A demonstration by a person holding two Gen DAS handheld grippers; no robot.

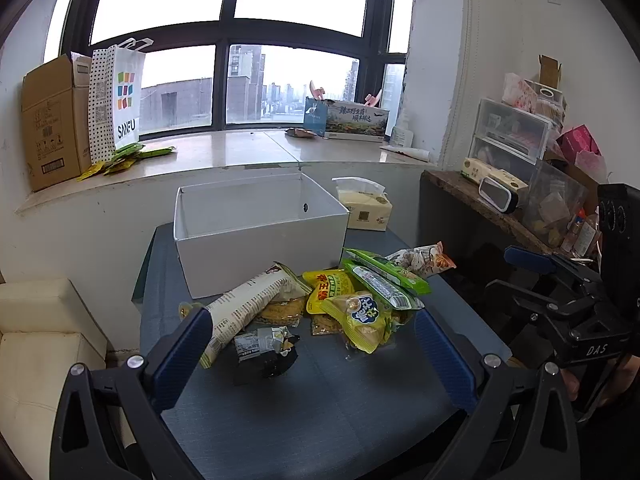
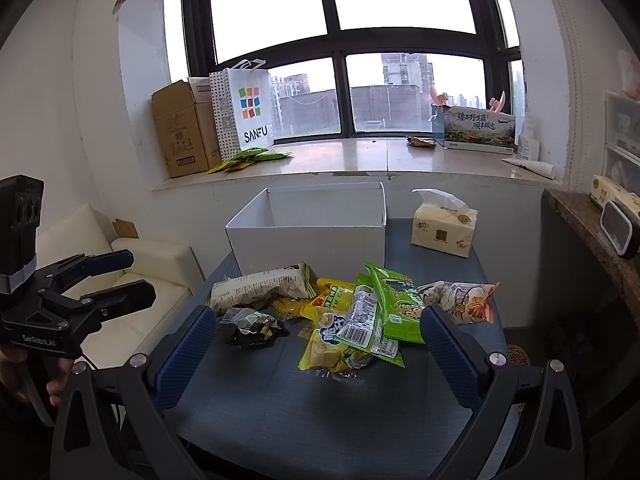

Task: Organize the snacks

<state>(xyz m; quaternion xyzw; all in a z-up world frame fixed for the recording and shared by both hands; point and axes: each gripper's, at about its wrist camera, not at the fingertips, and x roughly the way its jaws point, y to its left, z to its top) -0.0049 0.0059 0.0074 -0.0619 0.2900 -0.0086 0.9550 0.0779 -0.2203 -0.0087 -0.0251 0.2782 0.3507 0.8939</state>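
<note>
Your left gripper [image 1: 312, 344] gapes empty | your right gripper [image 2: 320, 340] likewise spread, holding nothing | snacks [image 1: 340, 296] heaped before white box [image 1: 260, 236] on table [image 1: 320, 400]

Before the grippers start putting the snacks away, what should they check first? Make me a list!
1. Left gripper open and holding nothing: ok.
2. Right gripper open and holding nothing: ok.
3. White box open on top with room inside: ok, no snacks show in it.
4. Snack pile within easy reach in front of both grippers: ok.
5. Top snack free to lift: not ok, the green packets overlap the yellow bag, so start from the top one.
6. Black packet lying apart from the pile: ok, an easy first pick.
</note>
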